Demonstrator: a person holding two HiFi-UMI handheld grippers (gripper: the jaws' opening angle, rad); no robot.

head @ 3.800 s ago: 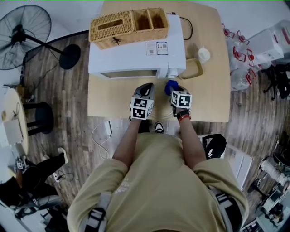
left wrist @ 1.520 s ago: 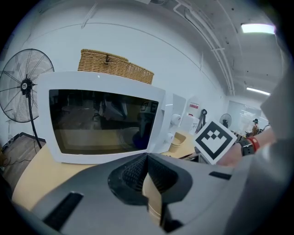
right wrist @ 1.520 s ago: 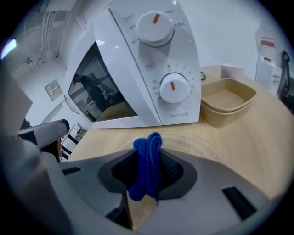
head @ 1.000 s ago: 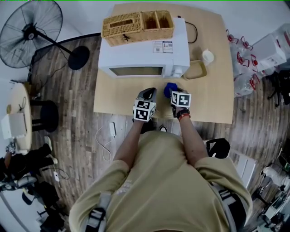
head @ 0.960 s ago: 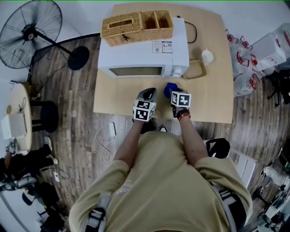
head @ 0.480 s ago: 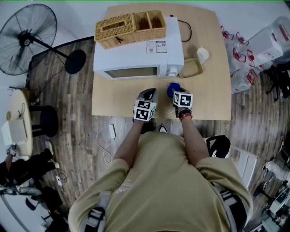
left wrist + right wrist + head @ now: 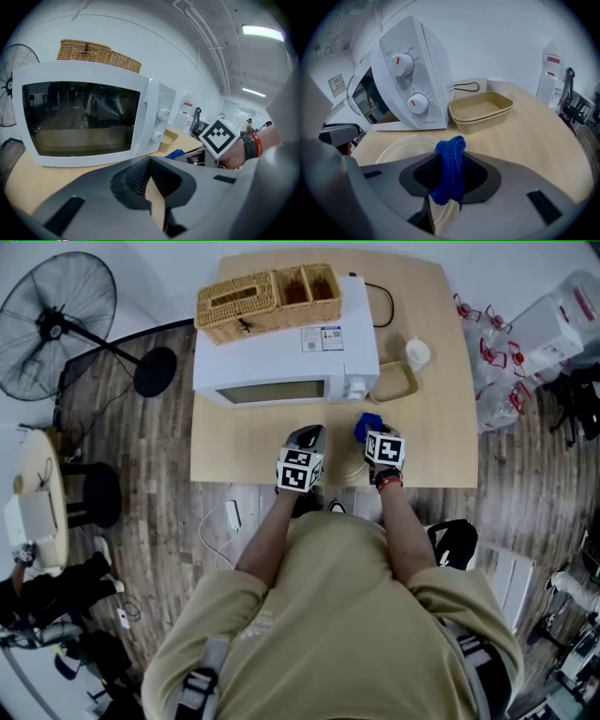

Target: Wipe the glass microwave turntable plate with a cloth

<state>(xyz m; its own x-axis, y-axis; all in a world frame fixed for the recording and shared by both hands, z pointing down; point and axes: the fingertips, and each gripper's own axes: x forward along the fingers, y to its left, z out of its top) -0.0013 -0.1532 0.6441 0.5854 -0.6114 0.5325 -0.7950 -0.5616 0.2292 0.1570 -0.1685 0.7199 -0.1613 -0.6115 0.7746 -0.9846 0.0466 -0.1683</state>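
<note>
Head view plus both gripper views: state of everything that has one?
microwave: door shut
glass plate: flat on the table, outside the microwave
right gripper: jaws shut on blue cloth
blue cloth: bunched
left gripper: jaws shut, nothing between
tan trays: nested, empty

An office-like workroom: a white microwave on a plain wooden table over wood-plank flooring, with a pedestal fan, a clear plastic storage bin, loose cables and long strip ceiling lights.
</note>
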